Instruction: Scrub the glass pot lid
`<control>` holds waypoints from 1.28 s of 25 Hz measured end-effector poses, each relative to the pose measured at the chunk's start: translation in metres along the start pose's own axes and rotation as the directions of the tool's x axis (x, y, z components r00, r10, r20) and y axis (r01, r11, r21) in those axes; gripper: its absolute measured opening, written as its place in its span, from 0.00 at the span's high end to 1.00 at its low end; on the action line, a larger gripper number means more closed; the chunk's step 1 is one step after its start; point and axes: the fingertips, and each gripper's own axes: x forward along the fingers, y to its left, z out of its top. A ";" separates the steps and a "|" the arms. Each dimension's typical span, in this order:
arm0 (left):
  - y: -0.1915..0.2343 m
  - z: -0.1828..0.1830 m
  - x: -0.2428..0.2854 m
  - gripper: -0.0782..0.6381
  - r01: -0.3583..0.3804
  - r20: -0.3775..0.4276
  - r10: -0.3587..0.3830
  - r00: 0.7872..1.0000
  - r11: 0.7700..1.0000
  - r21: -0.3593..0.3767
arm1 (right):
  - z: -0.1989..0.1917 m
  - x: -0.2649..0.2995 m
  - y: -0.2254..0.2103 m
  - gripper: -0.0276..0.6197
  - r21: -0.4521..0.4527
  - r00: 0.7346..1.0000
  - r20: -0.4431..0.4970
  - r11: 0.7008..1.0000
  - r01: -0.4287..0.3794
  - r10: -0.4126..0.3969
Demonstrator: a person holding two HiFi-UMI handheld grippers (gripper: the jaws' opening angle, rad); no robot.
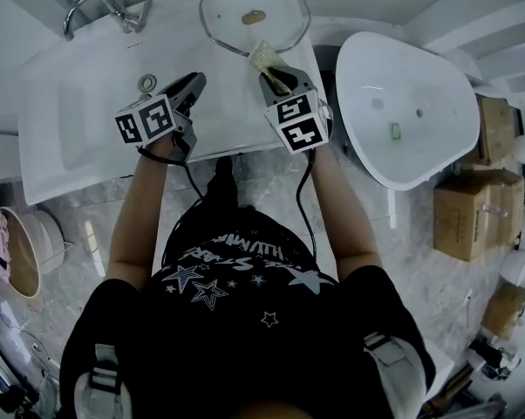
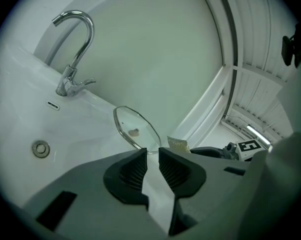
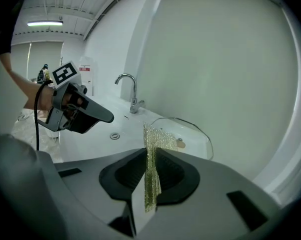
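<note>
In the head view the glass pot lid [image 1: 236, 5] sits at the far right corner of the white sink [image 1: 79, 103], apparently propped at a tilt against the far wall, its knob facing the person. It should handle as a stiff, fairly weighty and breakable piece, likely slick once wet, so the metal rim or the central knob looks like the safest place to steady it. The left gripper [image 1: 195, 84] hangs over the middle of the basin, apart from the lid, while the right gripper [image 1: 276, 75] points at the lid's near edge with a yellowish scouring cloth [image 1: 264, 57] sticking out ahead of it. In the left gripper view the left gripper [image 2: 152, 151] has its jaws parted by a narrow gap with nothing between them; the lid [image 2: 135, 129] stands beyond, right of the tap [image 2: 73, 59]. In the right gripper view the right gripper [image 3: 150, 153] is clamped on the soft, limp cloth [image 3: 151, 174], whose top edge lies just short of the lid [image 3: 193, 134].
</note>
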 end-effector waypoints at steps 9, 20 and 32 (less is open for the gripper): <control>-0.032 -0.030 -0.034 0.86 -0.003 0.005 0.002 1.000 0.998 0.061 | -0.017 -0.047 0.020 0.86 0.008 1.000 0.006 1.000 0.030 -0.030; -0.067 -0.064 -0.053 0.88 0.013 -0.015 -0.011 1.000 0.992 0.126 | -0.047 -0.084 0.040 0.87 0.040 1.000 -0.008 0.999 0.028 -0.027; -0.080 -0.090 -0.072 0.88 -0.037 -0.026 0.044 0.999 0.974 0.222 | -0.070 -0.109 0.060 0.87 0.066 1.000 -0.009 0.998 0.013 -0.012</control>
